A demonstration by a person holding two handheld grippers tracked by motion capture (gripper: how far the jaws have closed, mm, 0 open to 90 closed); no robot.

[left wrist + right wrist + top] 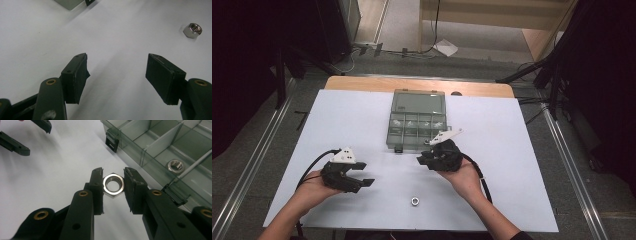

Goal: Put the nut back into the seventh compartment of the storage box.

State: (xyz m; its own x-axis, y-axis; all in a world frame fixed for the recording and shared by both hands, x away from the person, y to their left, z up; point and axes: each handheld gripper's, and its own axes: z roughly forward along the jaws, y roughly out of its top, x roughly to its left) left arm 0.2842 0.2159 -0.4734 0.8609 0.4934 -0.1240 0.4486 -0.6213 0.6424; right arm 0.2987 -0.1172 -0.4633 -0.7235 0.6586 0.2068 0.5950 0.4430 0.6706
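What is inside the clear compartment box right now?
One steel nut lies in a compartment of the box; from above, pale pieces show in its far row, too small to identify.

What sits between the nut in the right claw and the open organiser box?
Nothing visible. The right claw grips the nut beside the organiser box; only bare white table lies between, and the lid is open. Its near wall must be cleared.

**Count on the table: three nuts, one box, two claws**

Three silver hexagonal metal nuts: one held, one loose near the front, one inside the box. One clear plastic compartment box. Two black claws, left and right.
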